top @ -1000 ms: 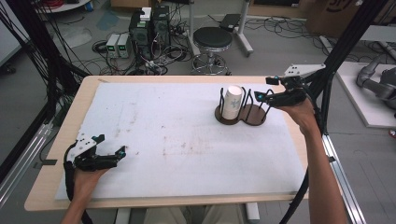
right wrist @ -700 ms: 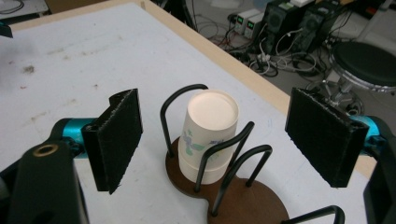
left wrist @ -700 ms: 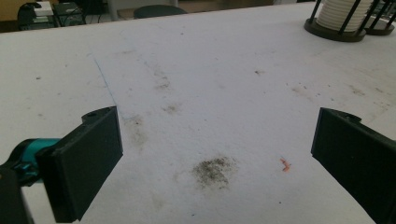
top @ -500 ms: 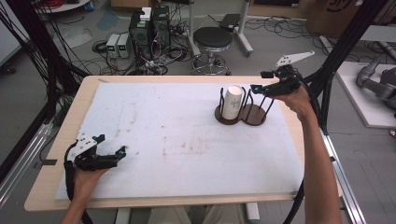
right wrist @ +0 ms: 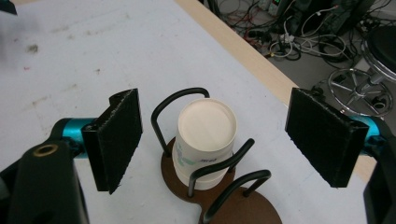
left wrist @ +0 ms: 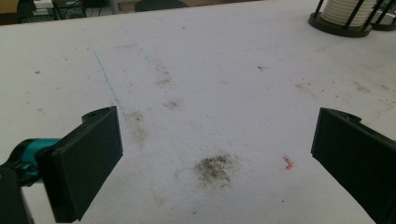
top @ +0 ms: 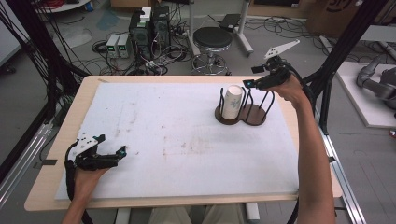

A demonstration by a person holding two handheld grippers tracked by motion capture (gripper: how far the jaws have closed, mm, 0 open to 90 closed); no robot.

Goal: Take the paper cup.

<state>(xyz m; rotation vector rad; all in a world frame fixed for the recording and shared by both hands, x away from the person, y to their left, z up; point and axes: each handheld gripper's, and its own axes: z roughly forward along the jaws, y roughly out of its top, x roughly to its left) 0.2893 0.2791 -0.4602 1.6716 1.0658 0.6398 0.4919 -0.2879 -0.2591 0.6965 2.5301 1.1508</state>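
High view: right gripper point(top: 250, 84) hovers above a paper cup point(top: 232, 102) stacked upside down in a wire holder point(top: 245, 113) at table's far right; left gripper point(top: 119, 153) rests near front-left corner. Right gripper view adds detail: jaws wide apart w/ nothing between, cup's flat base facing up. Left gripper view: jaws spread over stained mat point(left wrist: 210, 93).

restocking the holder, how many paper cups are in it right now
1 that shows: an upside-down paper cup in the left ring of the two-ring cup holder, on the table's far right. More could be nested inside it, hidden.
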